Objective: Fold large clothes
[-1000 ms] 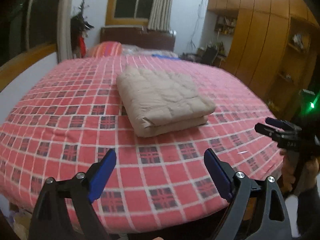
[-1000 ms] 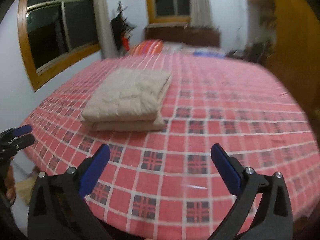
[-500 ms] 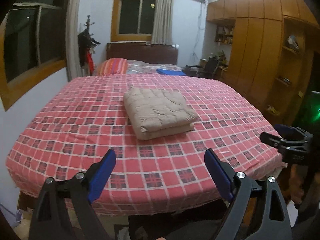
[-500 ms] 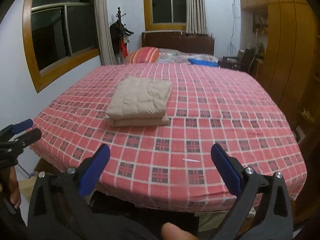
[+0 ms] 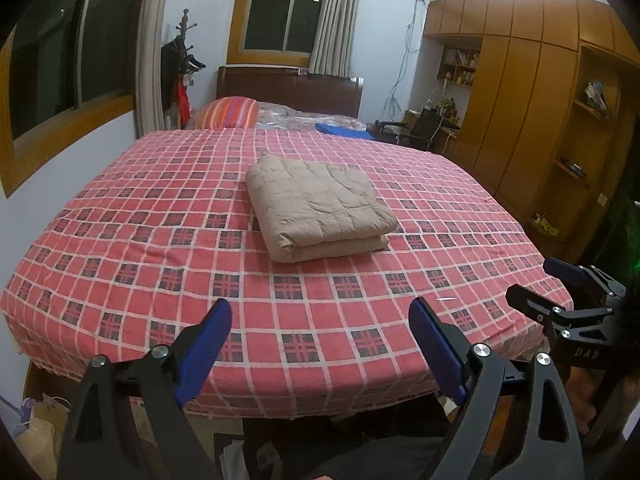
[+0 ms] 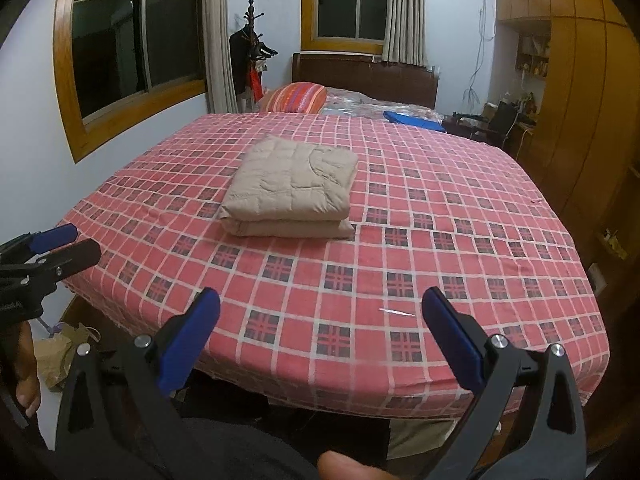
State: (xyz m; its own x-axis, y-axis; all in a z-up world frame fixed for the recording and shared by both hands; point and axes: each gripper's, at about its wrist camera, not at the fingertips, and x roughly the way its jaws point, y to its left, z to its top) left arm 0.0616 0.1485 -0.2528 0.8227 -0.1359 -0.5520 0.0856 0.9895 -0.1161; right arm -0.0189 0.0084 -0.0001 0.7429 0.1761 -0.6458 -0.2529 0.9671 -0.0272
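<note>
Item: one large beige quilted garment (image 5: 318, 210), folded into a compact rectangular bundle of stacked layers. It is laid flat near the middle of the bed, on the red checked bedspread (image 5: 152, 240), with the doubled edge turned toward the foot of the bed. No sleeve or loose flap is seen hanging out; the edges are fairly even.

Condition of task: the folding is judged complete, or very nearly so. No other unfolded clothing is seen on the bedspread. At most, a squaring of the bundle could be left.

Tools: the left gripper (image 5: 320, 344) is held off the foot of the bed, its blue-padded jaws spread wide, with nothing between them. The right gripper (image 6: 320, 336) is likewise spread and empty, well apart from the garment. Neither is in contact with cloth.

Surroundings: a striped pillow (image 5: 228, 114) and a blue item (image 5: 344, 130) are noted at the head end, before a dark headboard (image 5: 288, 90). Wooden wardrobes (image 5: 516, 112) are ranged along the right wall.
</note>
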